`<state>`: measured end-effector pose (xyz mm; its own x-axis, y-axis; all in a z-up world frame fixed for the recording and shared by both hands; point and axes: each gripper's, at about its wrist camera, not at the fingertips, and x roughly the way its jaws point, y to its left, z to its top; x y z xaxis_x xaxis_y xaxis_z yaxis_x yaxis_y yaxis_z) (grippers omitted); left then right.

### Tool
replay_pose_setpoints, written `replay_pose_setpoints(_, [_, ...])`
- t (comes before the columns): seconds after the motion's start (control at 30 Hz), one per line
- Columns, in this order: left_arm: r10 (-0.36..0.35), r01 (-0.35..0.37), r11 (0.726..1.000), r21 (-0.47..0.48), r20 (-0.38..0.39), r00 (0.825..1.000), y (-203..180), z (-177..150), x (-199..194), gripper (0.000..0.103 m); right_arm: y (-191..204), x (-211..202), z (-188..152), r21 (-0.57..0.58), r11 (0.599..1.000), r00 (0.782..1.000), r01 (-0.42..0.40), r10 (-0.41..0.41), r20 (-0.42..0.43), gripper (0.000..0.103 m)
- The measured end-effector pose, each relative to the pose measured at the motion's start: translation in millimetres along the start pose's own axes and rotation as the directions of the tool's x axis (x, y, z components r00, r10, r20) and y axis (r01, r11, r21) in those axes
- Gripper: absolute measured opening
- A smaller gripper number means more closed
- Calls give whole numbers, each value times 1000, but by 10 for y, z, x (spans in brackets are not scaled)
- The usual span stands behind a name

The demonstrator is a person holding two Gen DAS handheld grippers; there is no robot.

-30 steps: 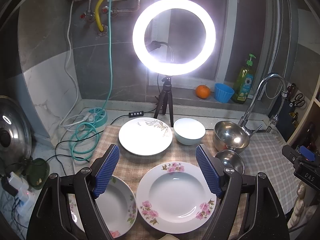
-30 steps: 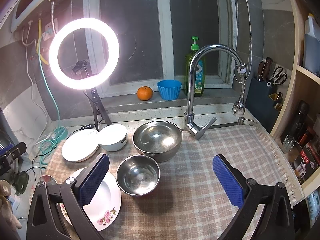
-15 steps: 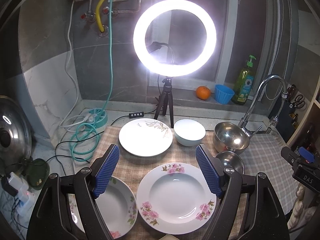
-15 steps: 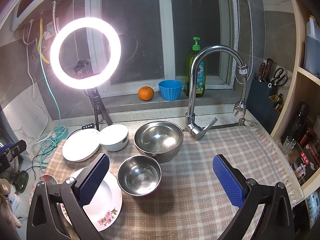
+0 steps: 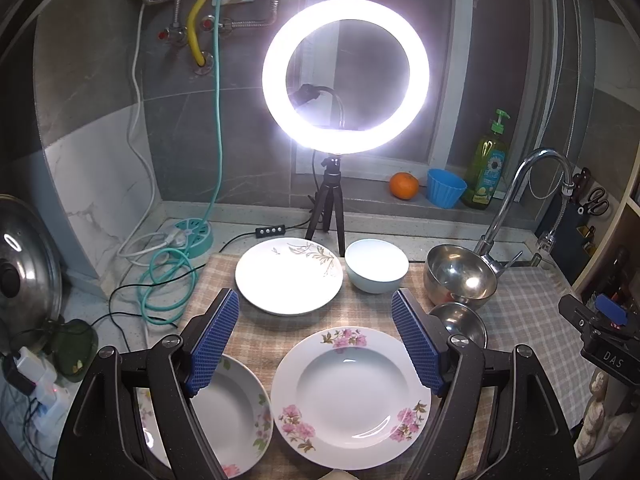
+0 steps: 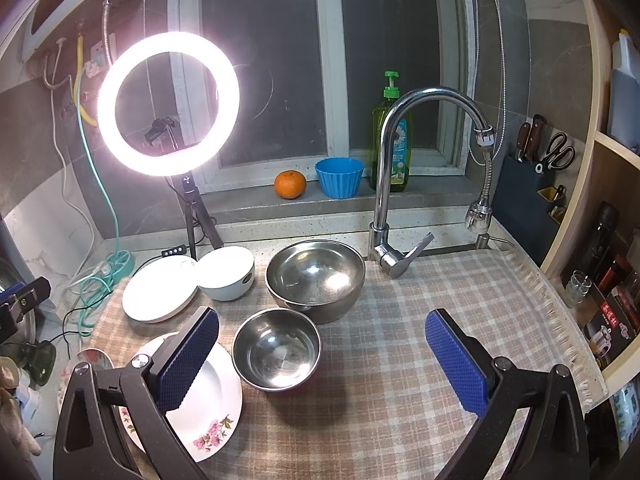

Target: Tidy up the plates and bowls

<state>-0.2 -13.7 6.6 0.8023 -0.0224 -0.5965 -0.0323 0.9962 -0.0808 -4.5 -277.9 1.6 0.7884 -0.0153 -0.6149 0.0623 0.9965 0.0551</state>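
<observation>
While both lie spread | plates [image 5: 289, 276]: 3 | bowls [image 6: 316, 276]: 3

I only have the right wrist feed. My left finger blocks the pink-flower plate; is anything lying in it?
Observer: No, the pink-flower plate is bare inside in the left wrist view.
Operator: Any plate left of it? I see just a sliver.
Observer: Yes, a second flowered plate lies beside it, partly under the left gripper.
Operator: Is that gripper holding anything?
Observer: No, its jaws are open and nothing is between them.
Operator: The far white plate looks plain here.
Observer: It isn't; the far white plate has a leafy sprig on its rim.
</observation>
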Motion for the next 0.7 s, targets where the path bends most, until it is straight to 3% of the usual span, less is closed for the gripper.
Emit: replay_pose_setpoints(0.7, [-6, 6, 1000, 12, 3, 1000, -42, -28, 5, 79, -19, 24, -23, -2, 1000, 1000, 1, -1, -13, 102])
